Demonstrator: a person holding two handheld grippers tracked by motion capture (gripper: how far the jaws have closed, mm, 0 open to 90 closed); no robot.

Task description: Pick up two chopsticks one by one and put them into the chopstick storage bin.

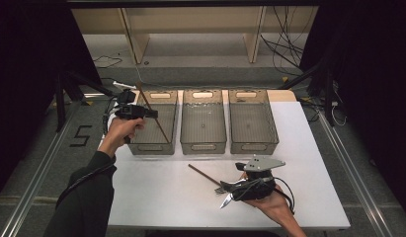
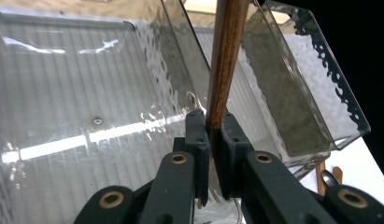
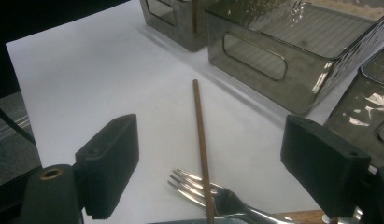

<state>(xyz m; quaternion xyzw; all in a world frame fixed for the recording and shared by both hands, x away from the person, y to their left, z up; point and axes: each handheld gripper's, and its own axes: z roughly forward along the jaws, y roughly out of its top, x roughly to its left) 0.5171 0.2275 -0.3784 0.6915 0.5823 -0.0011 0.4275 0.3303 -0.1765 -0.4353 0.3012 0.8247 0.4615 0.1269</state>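
My left gripper [image 1: 141, 112] is shut on a brown wooden chopstick [image 1: 158, 122], which slants over the left clear bin [image 1: 150, 147]. In the left gripper view the jaws [image 2: 212, 135] pinch the chopstick [image 2: 225, 60] near its lower end, above the bin's ribbed floor [image 2: 77, 116]. My right gripper [image 1: 229, 189] hovers low over the white table near its front edge, open and holding nothing. A second chopstick [image 3: 200, 135] lies on the table between its wide-spread jaws [image 3: 208, 140], across a metal fork [image 3: 208, 189]. A knife [image 1: 226, 200] lies beside the fork.
Three clear bins stand in a row at the back of the table: left, middle [image 1: 203, 145] and right [image 1: 253, 145]. The white tabletop [image 1: 161, 192] spreads in front of them. Dark floor with cables surrounds the table.
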